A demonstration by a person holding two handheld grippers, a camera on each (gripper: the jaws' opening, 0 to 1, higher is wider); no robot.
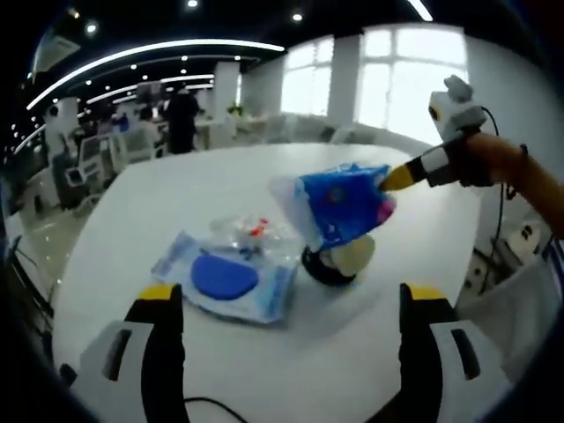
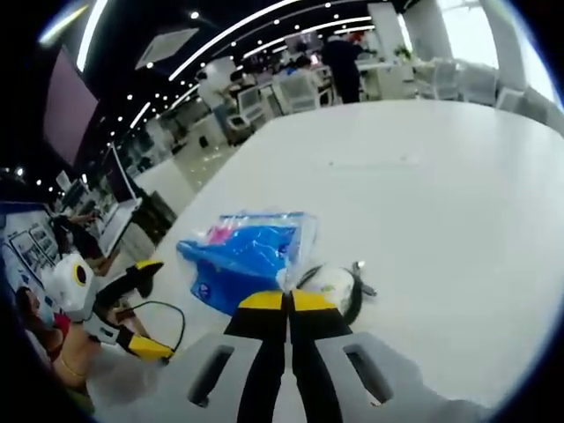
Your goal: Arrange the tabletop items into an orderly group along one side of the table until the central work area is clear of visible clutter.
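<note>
The right gripper (image 2: 287, 301) is clenched on the edge of a blue plastic pouch (image 1: 339, 204), which hangs lifted above the white table (image 1: 220, 176) in the left gripper view. Directly beneath the pouch sits a small dark-rimmed round item (image 1: 335, 260); whether the two touch cannot be told. Just beside it lies a flat packet with a blue oval (image 1: 225, 280), with a clear wrapper holding red bits (image 1: 251, 233) behind it. The left gripper (image 1: 286, 304) is released, jaws spread wide, hovering short of the flat packet and holding nothing. All items sit mid-table, not yet grouped at one side. Risk, as judged: the grip is at the pouch's thin edge, so the film may slip out in transit, and the dangling pouch may drag the round item or scatter the wrapper.
</note>
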